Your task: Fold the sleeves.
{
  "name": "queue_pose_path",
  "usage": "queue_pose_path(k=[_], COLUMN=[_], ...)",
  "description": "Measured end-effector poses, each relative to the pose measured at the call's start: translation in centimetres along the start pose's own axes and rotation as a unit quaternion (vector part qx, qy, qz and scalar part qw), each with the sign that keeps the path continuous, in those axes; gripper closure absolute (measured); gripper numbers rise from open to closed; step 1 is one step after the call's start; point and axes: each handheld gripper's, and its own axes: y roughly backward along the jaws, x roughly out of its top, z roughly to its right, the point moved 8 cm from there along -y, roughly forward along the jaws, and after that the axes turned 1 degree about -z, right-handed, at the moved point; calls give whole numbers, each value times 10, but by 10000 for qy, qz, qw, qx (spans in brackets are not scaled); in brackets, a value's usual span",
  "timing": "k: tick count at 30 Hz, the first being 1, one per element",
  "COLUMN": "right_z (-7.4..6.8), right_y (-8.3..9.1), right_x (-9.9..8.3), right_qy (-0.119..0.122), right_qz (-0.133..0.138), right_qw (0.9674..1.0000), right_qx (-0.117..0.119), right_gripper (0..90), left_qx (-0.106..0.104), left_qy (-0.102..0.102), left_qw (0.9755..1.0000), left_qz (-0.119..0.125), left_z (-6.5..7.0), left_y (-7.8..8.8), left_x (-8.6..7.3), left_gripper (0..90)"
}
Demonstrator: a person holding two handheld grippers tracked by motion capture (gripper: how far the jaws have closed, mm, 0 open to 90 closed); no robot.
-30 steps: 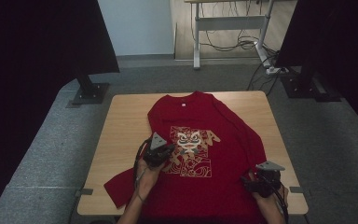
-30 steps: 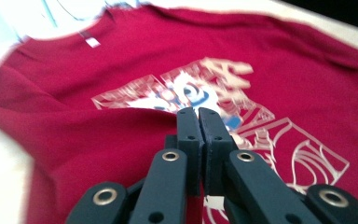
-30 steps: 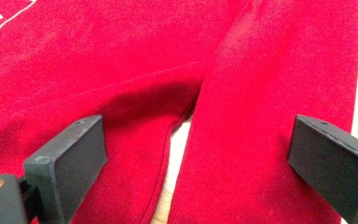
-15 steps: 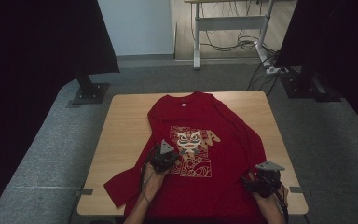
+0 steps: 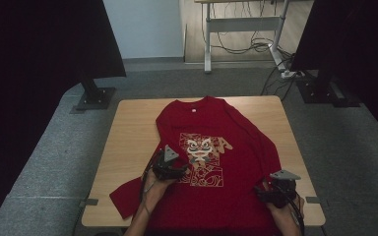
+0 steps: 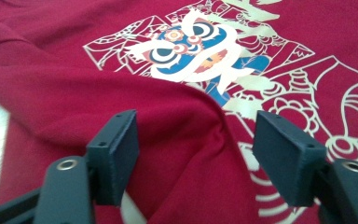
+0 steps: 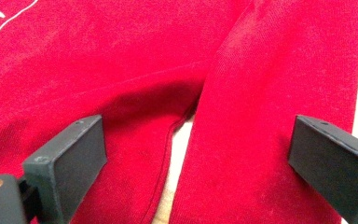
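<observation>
Shirt (image 5: 226,162) released; left hand-held gripper (image 5: 174,169) jaws just opened, fabric fold between.

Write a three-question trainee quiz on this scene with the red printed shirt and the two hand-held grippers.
1. True or false: the red cotton long-sleeved shirt lies spread on the light wooden table with its collar at the far end.
2. Which gripper hovers beside the white, blue and gold lion-face print?
A. left gripper
B. right gripper
3. Fill in: in the right gripper view, the jaws stand ____, over the gap between the shirt's body and its sleeve.

Key:
1. True.
2. A; its jaws have just been opening and no cloth is pinched between them.
3. Open.
</observation>
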Motion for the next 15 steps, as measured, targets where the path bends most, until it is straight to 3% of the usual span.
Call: queue_pose_path(k=[3,4,9,15], right_z=[0,0,0,0], right_y=[0,0,0,0], right_x=[0,0,0,0], right_qy=[4,4,7,10], right_qz=[0,0,0,1], right_qw=[10000,10000,10000,10000], right_qx=[0,0,-1,0], right_gripper=[42,42,42,41], left_qx=[10,17,-27,17], left_qy=[4,16,183,183], left_qw=[10000,10000,9998,9998], left_qz=[-9,-2,17,-45], left_z=[-1,-7,-15,-21], left_y=[2,12,28,41], left_x=[-1,-5,-14,-26], left_gripper=[260,260,228,225])
